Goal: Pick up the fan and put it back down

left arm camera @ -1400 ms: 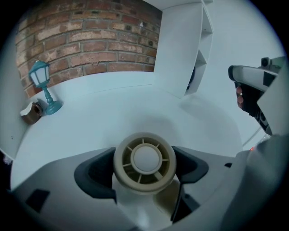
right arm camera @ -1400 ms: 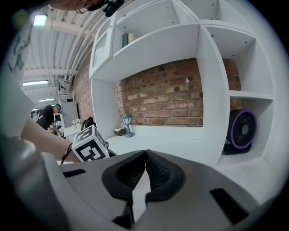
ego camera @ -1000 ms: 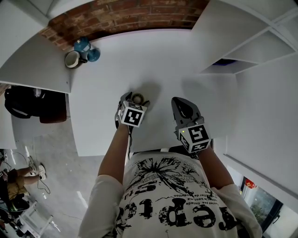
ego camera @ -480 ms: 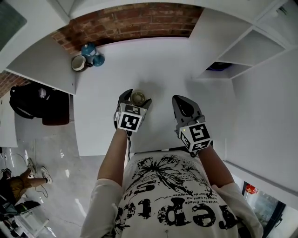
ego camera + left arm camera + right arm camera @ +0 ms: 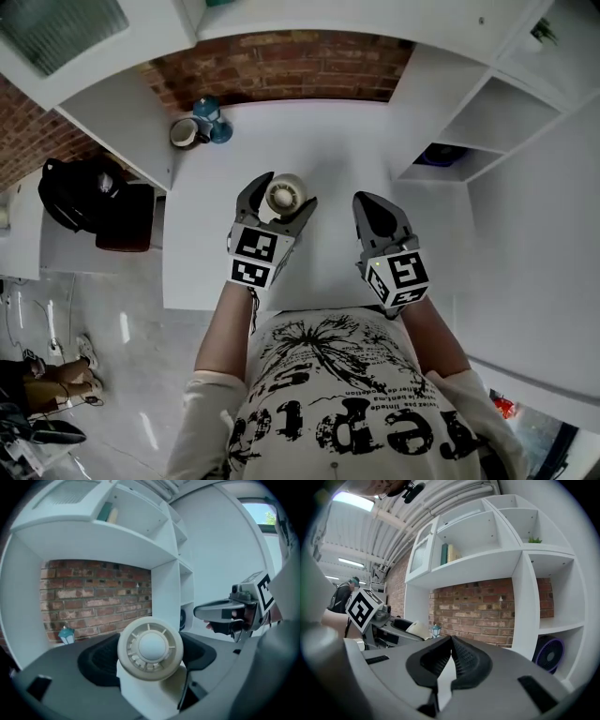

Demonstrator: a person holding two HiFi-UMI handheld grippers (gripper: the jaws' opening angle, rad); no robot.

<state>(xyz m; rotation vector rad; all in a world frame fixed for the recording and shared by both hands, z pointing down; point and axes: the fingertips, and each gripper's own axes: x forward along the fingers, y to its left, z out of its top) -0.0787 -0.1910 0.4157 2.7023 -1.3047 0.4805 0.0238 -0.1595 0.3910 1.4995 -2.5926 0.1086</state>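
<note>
Sitting clamped between the jaws of the left gripper (image 5: 285, 191), the cream fan (image 5: 150, 648) faces that gripper's camera, held over the white table (image 5: 342, 150). The right gripper (image 5: 373, 204) hangs near, its jaws pressed together with nothing between. A blue lantern (image 5: 214, 120) stands by the brick wall (image 5: 281, 66).

table (image 5: 347, 150): white | far-left corner: mug (image 5: 184, 133), blue lantern (image 5: 214, 120)

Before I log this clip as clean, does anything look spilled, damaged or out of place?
Nothing stands out. The fan sits whole between the jaws of the left gripper. The right gripper is shut and empty. The table shows no spill, and the cups stand together at its back corner.
</note>
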